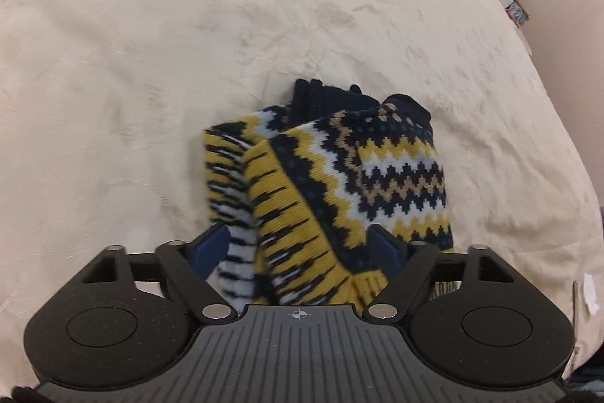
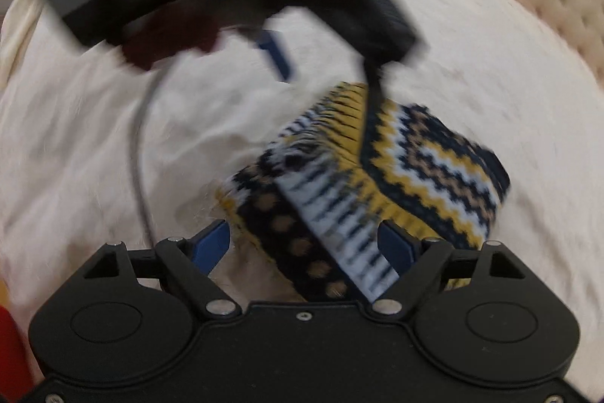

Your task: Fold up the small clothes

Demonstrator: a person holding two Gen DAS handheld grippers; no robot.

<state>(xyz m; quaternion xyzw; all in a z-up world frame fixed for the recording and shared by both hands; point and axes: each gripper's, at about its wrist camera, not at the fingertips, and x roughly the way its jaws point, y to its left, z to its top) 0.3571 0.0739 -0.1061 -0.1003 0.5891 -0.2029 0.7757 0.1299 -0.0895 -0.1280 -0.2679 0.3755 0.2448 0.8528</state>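
Knitted yellow, navy and pale-blue wool, zigzagged and striped, is what both tools are busy with: a pair of patterned socks (image 1: 332,184) bunched into a loose bundle on the cream plush blanket (image 1: 151,63), well in from the blanket's edges and nearer the edge where the person stands. The left gripper (image 1: 300,246) has its blue pads spread wide, and the striped cuff end runs up between them without either pad pressing it, so I judge the jaws apart and merely straddling the fabric. The right gripper (image 2: 304,244) stands the same way in its own view, jaws apart with the dotted and striped part of the socks lying between them, though that view is smeared by motion and I would not swear to a light touch on the right-hand pad. From the right side the left tool shows above the bundle, held in a dark red glove (image 2: 166,40) (its cable trails down across the blanket). The two approach the bundle from opposite sides, probably so one can pin a layer while the other turns the cuff over. The fold looks partly made, layers overlapping but not flat.
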